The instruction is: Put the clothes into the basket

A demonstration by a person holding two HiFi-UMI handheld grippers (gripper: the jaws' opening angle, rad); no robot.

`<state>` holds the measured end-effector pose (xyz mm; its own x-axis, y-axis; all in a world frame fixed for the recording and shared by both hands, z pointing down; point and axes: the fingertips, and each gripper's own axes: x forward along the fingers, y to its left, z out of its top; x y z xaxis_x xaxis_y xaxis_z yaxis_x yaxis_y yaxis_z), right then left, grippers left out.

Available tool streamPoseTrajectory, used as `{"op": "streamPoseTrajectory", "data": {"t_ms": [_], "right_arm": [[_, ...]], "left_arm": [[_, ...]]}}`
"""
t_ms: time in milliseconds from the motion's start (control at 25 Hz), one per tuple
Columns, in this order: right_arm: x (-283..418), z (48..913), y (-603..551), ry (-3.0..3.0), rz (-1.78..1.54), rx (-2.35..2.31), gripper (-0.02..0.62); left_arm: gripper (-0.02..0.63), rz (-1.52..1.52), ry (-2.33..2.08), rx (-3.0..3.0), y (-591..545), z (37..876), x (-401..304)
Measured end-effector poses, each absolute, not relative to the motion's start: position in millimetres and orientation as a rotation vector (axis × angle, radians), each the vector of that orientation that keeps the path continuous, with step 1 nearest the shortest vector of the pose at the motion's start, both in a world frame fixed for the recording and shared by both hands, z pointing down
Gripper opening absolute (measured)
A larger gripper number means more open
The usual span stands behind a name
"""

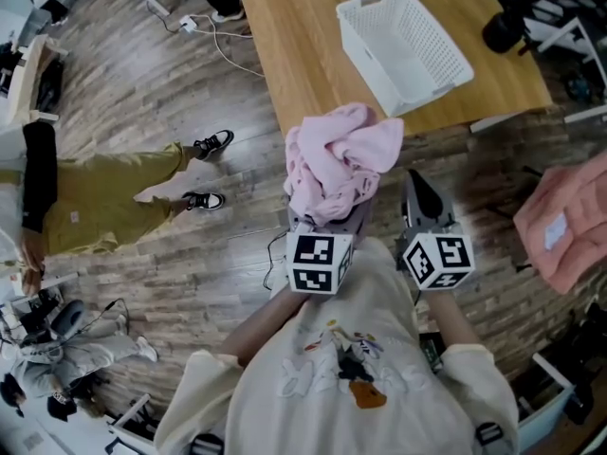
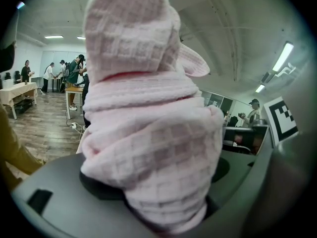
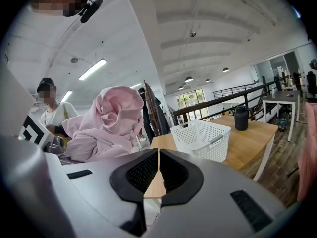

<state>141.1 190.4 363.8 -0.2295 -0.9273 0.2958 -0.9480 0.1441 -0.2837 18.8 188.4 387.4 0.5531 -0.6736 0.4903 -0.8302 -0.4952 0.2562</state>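
Pink waffle-knit cloth [image 1: 337,159], bunched into one thick wad, sits clamped in the left gripper [image 2: 153,205]. Its jaws stand wide around the bulk and pinch it low down, so the rest piles up above them and flops forward. The wad hangs short of the white perforated plastic basket [image 1: 403,45], just at the near edge of the light wooden table [image 1: 303,55] that the basket rests on. It's carried high, I'd say, so it clears the table edge and the basket's rim on the way in.

The right gripper [image 3: 158,175] rides alongside, also on the basket's near side, jaws pressed together on nothing. It looks spare for now, perhaps ready to tuck in stray folds.

The count: one garment in the grip, one basket with nothing visible inside, two grippers, and one black flask [image 3: 241,118] beside the basket. Another pink fabric [image 1: 569,221] shows well off to the basket's right; what it is, I cannot tell.
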Motion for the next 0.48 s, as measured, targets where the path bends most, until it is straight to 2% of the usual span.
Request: {"op": "streamPoseTrajectory", "data": {"t_ms": [480], "right_arm": [[138,369,140,-2.312,0.63,1.888,0.025]], "left_arm": [[0.402,0.436,-1.217,2.312,133,394,18]]}}
